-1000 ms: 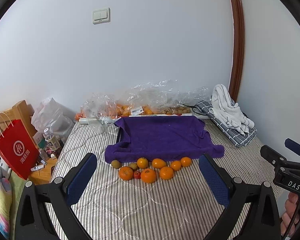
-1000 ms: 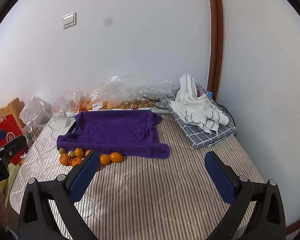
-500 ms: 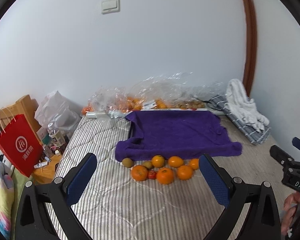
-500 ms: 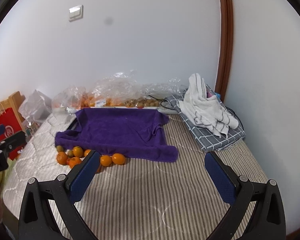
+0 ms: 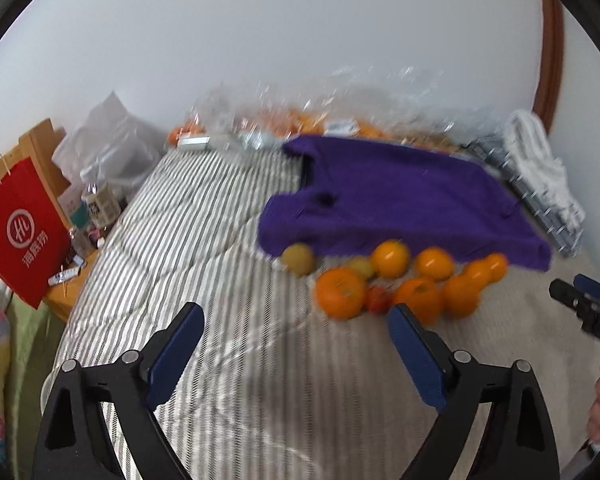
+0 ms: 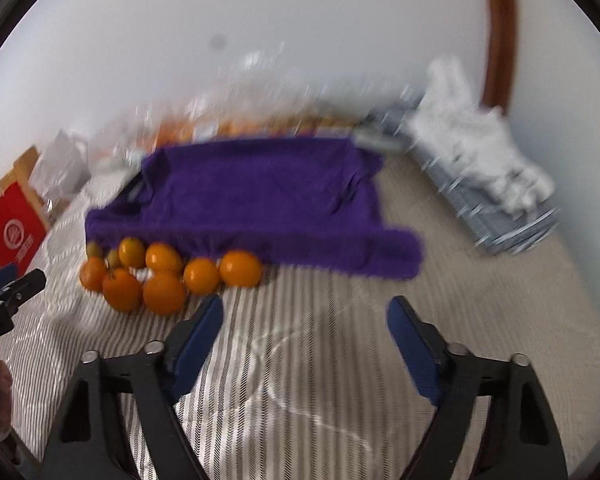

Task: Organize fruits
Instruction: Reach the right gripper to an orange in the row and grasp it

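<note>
Several oranges (image 5: pixel 340 292) (image 6: pixel 164 292), a small red fruit (image 5: pixel 378 300) and greenish-brown fruits (image 5: pixel 298 259) lie clustered on the striped bed (image 5: pixel 204 240), along the near edge of a purple towel (image 5: pixel 400 196) (image 6: pixel 260 192). My left gripper (image 5: pixel 296 336) hovers above the bed just short of the cluster; its jaws are closing with nothing between them. My right gripper (image 6: pixel 304 328) hangs over bare bedding to the right of the fruit, jaws also closing on nothing. Each gripper shows at the edge of the other's view (image 5: pixel 584 308) (image 6: pixel 8 292). Both views are blurred.
Clear plastic bags with more fruit (image 5: pixel 320 120) line the wall behind the towel. A white cloth on a folded grey checked blanket (image 6: pixel 484 168) lies at the right. A red paper bag (image 5: pixel 20 232), bottles and a wooden stand sit left of the bed.
Both grippers have dropped and tilted downward toward the bed, so the fruit looms larger and closer. Both pairs of jaws have narrowed from fully wide.
</note>
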Motion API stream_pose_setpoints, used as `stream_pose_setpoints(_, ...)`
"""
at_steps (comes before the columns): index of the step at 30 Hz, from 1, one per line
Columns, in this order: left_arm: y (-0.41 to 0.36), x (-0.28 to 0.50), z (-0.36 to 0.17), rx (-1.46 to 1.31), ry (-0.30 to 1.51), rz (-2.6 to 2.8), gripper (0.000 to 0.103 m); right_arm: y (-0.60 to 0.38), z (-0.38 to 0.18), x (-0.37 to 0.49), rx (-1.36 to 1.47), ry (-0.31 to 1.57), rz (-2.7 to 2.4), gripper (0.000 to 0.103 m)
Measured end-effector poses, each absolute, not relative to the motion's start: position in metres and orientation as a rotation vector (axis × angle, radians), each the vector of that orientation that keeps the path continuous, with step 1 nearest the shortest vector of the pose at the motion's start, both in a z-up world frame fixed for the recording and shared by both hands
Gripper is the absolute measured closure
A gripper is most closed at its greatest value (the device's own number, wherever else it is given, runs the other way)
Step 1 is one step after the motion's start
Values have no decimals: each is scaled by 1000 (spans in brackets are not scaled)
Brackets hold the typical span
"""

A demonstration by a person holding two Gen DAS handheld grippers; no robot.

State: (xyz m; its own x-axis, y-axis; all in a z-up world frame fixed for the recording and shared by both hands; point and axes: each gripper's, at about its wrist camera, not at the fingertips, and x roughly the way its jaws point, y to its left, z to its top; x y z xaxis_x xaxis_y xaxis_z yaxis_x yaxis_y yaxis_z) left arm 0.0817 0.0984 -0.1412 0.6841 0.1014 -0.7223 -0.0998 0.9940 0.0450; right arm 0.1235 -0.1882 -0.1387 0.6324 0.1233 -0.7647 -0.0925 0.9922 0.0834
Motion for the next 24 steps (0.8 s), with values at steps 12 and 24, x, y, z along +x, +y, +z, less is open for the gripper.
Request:
stream_pose_setpoints(12,133,92,-187,-85,898,99,32,-144,-173,153,-116,880,219,41)
stream_pose_setpoints(24,125,91,-192,-48,901,111,29,-136,-192,183,-228,907,270,48)
